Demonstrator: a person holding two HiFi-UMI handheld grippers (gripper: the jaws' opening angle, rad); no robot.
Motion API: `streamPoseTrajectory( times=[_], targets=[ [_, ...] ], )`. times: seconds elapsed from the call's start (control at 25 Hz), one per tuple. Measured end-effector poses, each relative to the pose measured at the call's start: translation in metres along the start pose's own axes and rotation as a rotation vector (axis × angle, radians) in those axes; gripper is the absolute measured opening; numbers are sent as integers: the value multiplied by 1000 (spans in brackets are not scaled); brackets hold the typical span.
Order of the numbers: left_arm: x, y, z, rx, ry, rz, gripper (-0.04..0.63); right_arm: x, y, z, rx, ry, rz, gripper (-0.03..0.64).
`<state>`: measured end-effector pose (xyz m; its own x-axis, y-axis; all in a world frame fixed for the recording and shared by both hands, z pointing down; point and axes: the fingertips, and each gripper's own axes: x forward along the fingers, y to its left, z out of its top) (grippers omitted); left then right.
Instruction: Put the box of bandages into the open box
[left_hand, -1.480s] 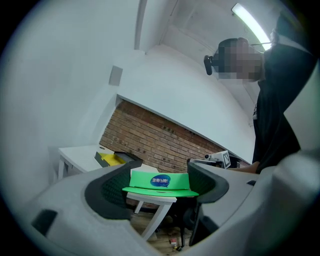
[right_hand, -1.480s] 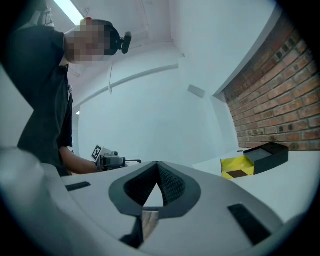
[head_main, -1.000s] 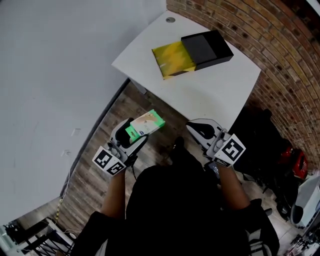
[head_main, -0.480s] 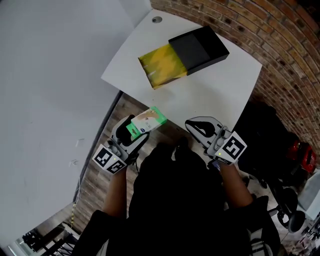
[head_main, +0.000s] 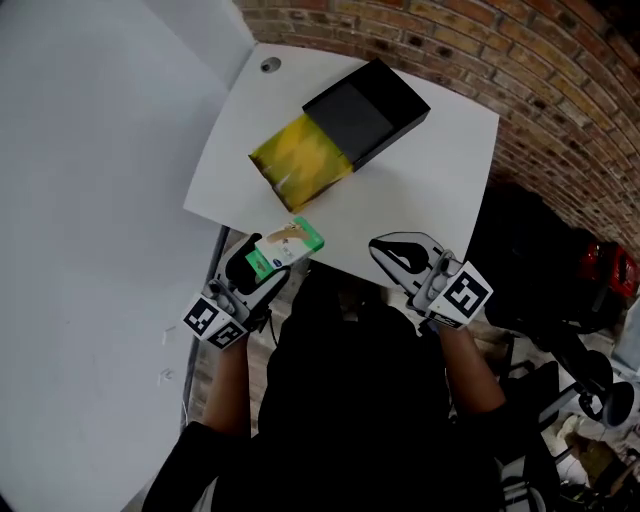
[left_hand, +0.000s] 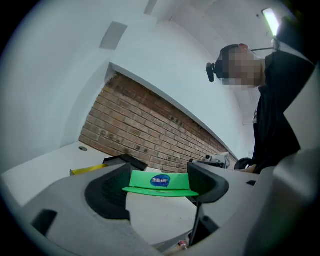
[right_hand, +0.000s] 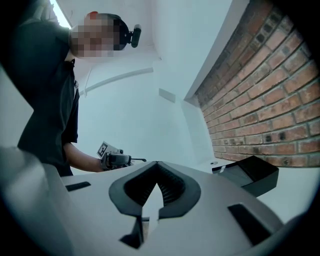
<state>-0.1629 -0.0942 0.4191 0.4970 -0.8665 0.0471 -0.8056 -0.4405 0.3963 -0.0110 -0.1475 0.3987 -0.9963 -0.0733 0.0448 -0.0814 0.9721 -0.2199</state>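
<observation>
— Step in hand?
— Carrying, by the look of it: the left gripper (head_main: 262, 272) clamped on the box of bandages (head_main: 288, 247), green end pinched between both pads in the left gripper view. Held in the air, just over the near edge of the white table (head_main: 430, 190).
— And the right gripper (head_main: 386, 250)?
— Pressed together on nothing, tips touching in its own view. Hovering at the near table edge, to the right of the bandages.
— Target?
— The open box (head_main: 298, 168), farther in on the table, with its yellow tray slid out toward the near left from a black sleeve (head_main: 366, 108). Well apart from the bandages. Apparently nothing in the tray, though hard to be sure from this angle.
— Next move, then?
— Probably a reach toward the far side, over the yellow tray and not the sleeve. Then lowering flat enough to clear the tray walls, and letting go only once inside. Little call for the right gripper, unless to steady the sleeve.
</observation>
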Motion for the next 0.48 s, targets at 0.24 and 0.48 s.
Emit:
streamPoseTrajectory(
  times=[0.24,0.48],
  targets=[
    [18,56,39,11,4,-93,351,37,-22,11,8,7,-91,6],
    [17,110,58,35,38,-139,351,75,-35,21,2,-14,-190,6]
  ],
)
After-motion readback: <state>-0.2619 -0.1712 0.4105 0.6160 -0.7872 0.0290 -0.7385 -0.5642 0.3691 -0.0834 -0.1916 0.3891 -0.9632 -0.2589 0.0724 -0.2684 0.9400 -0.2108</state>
